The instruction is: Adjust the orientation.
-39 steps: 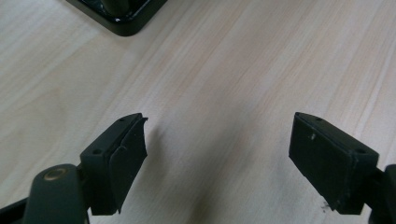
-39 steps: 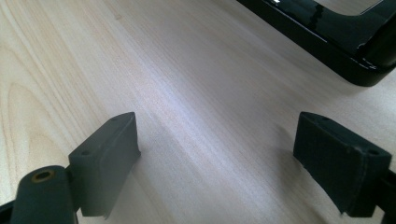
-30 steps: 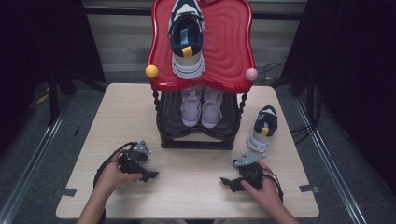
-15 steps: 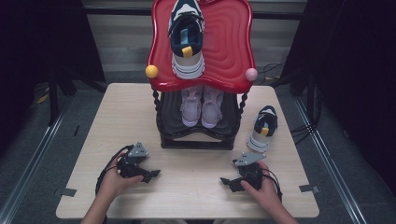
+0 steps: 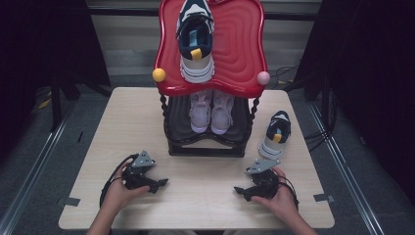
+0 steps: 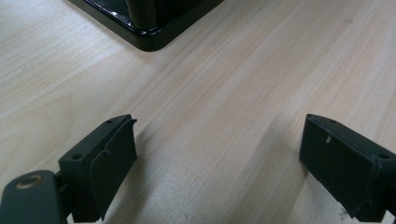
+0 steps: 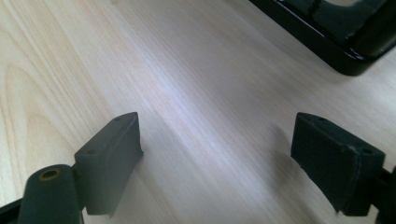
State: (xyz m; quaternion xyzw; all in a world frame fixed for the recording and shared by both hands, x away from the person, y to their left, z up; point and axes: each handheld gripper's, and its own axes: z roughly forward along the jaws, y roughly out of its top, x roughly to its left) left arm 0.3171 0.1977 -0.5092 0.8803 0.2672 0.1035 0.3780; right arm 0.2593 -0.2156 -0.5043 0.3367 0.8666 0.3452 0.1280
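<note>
Since the earlier frame, the left gripper has been drawn back toward the table's near edge, and its jaws have just been opening; nothing is seen between them. Both pairs of jaws are held wide apart over bare table, in both gripper views. The right gripper is kept low at the near right, empty. A dark shoe is lying on the table just beyond the right gripper, beside the black rack. A matching shoe is set on the red top shelf; a pale pair is seen on the lower shelf.
</note>
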